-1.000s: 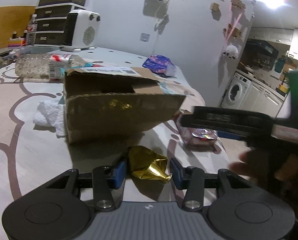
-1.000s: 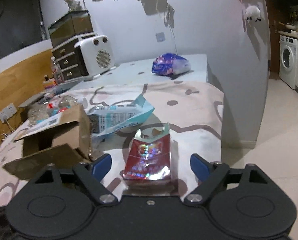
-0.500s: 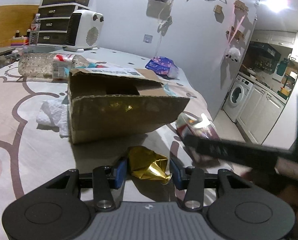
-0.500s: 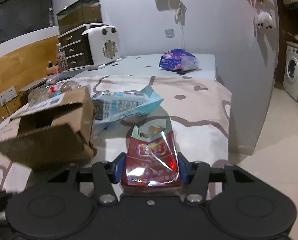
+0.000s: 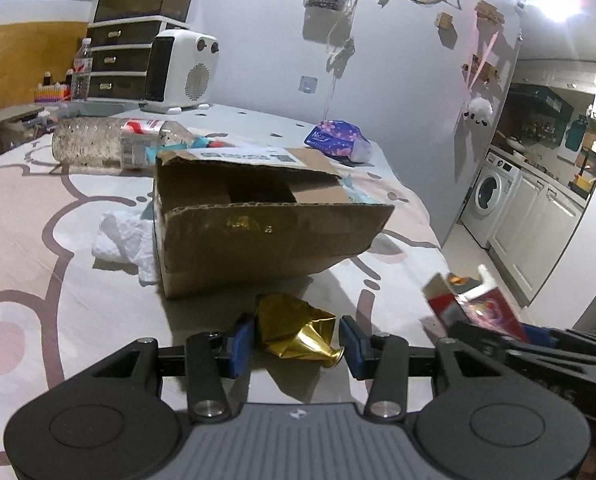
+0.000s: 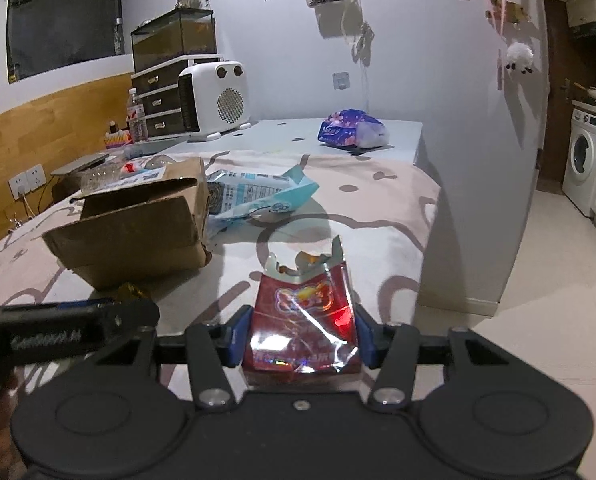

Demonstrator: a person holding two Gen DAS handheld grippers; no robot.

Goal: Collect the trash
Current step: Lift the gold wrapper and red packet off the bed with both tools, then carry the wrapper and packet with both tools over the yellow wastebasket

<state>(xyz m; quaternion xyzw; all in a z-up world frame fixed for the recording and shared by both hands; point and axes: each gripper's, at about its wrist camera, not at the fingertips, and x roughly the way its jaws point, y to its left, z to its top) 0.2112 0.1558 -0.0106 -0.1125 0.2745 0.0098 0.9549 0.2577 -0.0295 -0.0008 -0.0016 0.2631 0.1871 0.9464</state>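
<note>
A crumpled gold foil wrapper (image 5: 298,330) is clamped between the blue pads of the left gripper (image 5: 297,342), just in front of a brown cardboard box (image 5: 257,224) whose flaps stand open. The torn red snack bag (image 6: 304,320) is pinched between the pads of the right gripper (image 6: 302,336), its ragged top edge pointing up and away from the camera. In the left wrist view the same red bag (image 5: 474,304) is seen low at the right, held above the edge of the tabletop (image 5: 37,240), which is covered by a pink cartoon-print cloth. A crumpled white tissue (image 5: 123,240) lies against the left side of the box. Behind the box, a clear plastic bottle (image 5: 113,146) is lying on its side, and a light-blue snack bag (image 6: 257,196) rests just beside the box. A purple tissue pack (image 6: 352,128) sits farther back, near the wall.
</note>
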